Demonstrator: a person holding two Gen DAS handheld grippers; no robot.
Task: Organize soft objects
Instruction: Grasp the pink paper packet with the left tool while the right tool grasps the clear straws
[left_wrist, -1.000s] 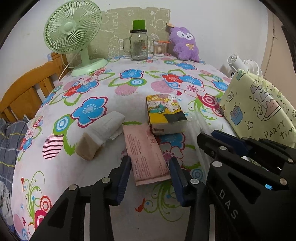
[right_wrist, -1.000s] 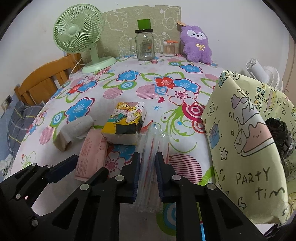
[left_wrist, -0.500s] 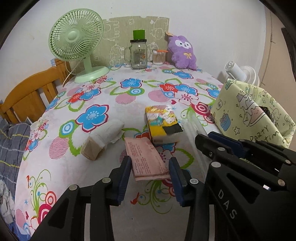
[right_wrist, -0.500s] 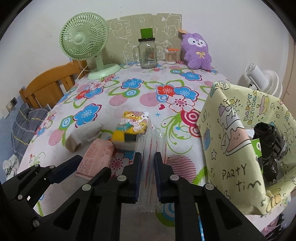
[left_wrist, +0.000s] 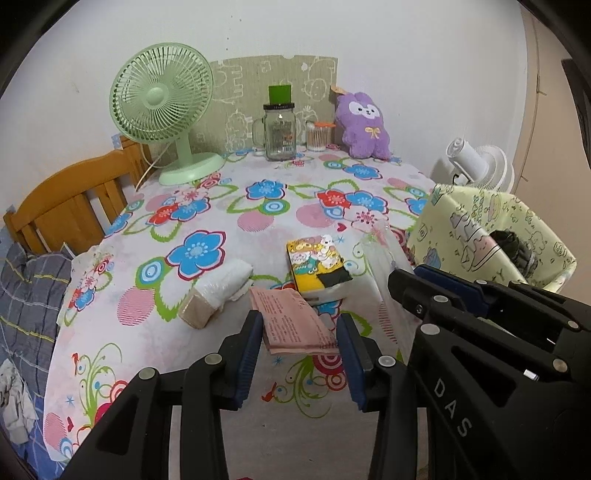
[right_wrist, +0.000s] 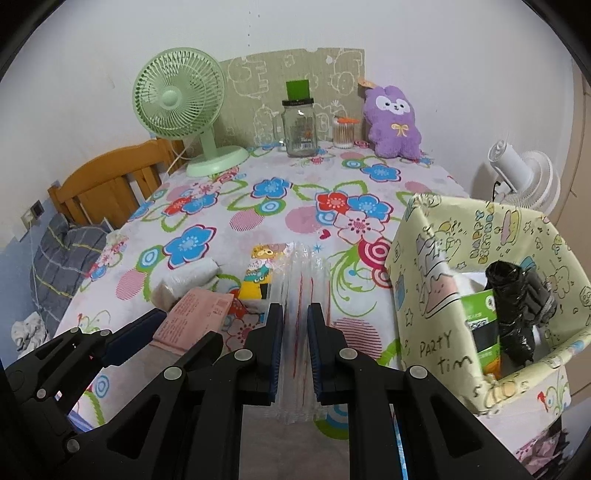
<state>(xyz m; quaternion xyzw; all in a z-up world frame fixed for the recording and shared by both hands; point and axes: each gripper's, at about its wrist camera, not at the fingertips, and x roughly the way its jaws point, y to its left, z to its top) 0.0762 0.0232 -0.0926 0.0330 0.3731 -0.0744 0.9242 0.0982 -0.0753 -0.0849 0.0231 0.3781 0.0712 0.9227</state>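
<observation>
Right wrist: floral tablecloth (right_wrist: 258, 221), white wall (right_wrist: 443, 55)

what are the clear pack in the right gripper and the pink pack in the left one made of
Clear pack: looks like thin glossy plastic film; it is see-through, creased and catches glints. Contents unclear. Pink pack: matte, flat and opaque with printed text, likely paper or a soft plastic wrapper; the look leaves that open.
</observation>
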